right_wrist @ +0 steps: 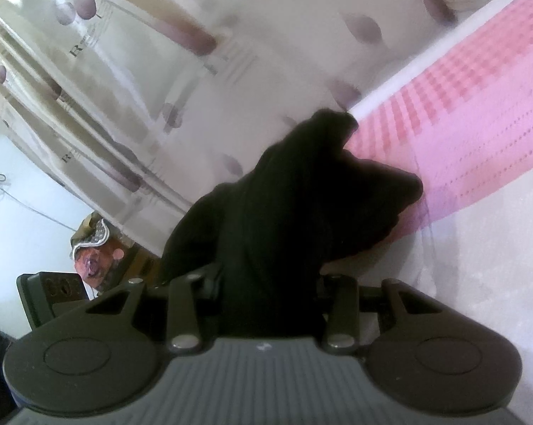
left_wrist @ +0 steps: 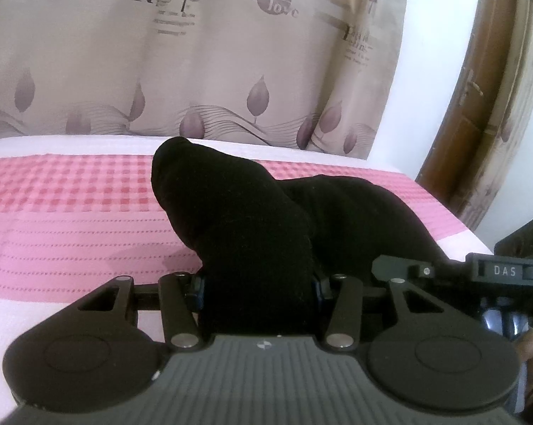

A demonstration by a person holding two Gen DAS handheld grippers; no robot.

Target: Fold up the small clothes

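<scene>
A small black garment (left_wrist: 231, 205) is bunched up over the pink checked bed cover (left_wrist: 71, 191). My left gripper (left_wrist: 257, 283) is shut on one bunch of it, and the cloth bulges up and forward out of the jaws, hiding the pads. The rest of the garment runs right toward the black body of the other tool (left_wrist: 497, 271). In the tilted right wrist view, my right gripper (right_wrist: 268, 283) is shut on another fold of the black garment (right_wrist: 302, 194), which hangs lifted above the pink bed cover (right_wrist: 479, 113).
A beige curtain (left_wrist: 195, 71) with leaf prints hangs close behind the bed. A brown wooden door (left_wrist: 479, 106) stands at the right past the bed's edge. A patterned bundle (right_wrist: 93, 248) sits low on the left of the right wrist view, beside a white wall (right_wrist: 25, 212).
</scene>
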